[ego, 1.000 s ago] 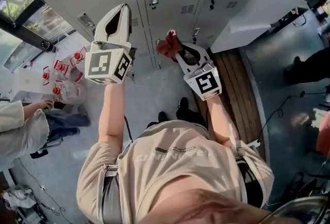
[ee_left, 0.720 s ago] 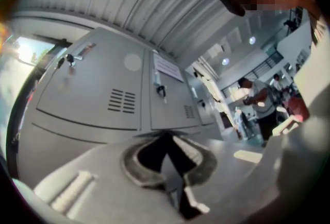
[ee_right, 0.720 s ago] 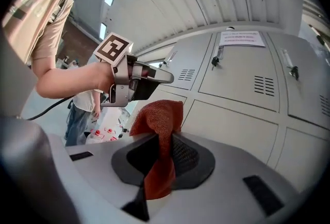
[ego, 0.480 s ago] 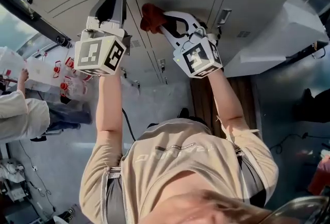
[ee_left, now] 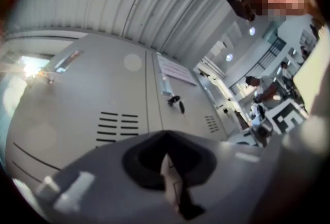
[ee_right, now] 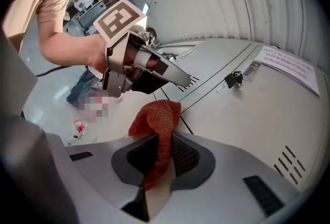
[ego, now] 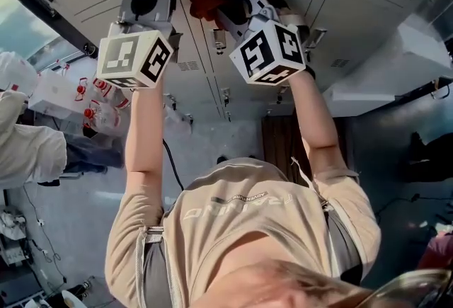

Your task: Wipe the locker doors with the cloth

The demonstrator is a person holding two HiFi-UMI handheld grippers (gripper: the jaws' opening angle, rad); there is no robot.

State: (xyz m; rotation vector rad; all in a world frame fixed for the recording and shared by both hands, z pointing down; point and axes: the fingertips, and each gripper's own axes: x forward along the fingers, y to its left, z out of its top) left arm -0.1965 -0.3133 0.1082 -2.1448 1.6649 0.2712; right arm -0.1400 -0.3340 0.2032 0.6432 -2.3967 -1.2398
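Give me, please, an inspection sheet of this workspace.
Surface: grey locker doors, shut, with vents and latches.
Job's things: red cloth, pinched in right tongs, near a door; contact unclear.
Clutter: red-capped bottles on the floor, left.
Grippers: left tongs shut, empty; right tongs shut on cloth.
Cables: a dark cable on the floor.
Surroundings: a person in white at left.
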